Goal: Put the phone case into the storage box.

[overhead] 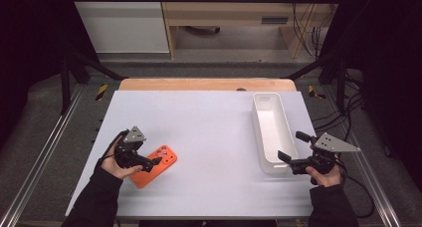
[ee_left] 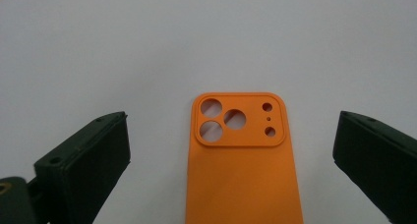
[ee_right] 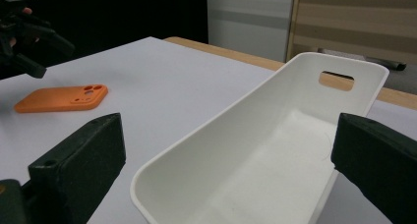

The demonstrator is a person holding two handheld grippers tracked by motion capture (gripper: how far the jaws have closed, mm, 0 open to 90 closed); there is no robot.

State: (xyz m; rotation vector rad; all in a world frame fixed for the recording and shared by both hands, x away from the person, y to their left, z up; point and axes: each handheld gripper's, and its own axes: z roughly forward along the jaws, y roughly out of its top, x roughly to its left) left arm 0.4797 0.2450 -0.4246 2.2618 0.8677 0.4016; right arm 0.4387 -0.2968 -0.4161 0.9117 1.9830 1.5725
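Wide bare tabletop (overhead: 214, 132) lies between the orange phone case (overhead: 155, 165) and the white bin (overhead: 271, 132). Only the bin's upright walls stand as an obstacle, at the tabletop's right side.

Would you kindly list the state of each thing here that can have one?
Phone case: lying flat on the table, camera cutouts up, not gripped.
Bin: upright, empty.
Left hand-held gripper: open, jaws either side of the case, not touching it.
Right hand-held gripper: open, jaws astride the bin's near end, holding nothing.
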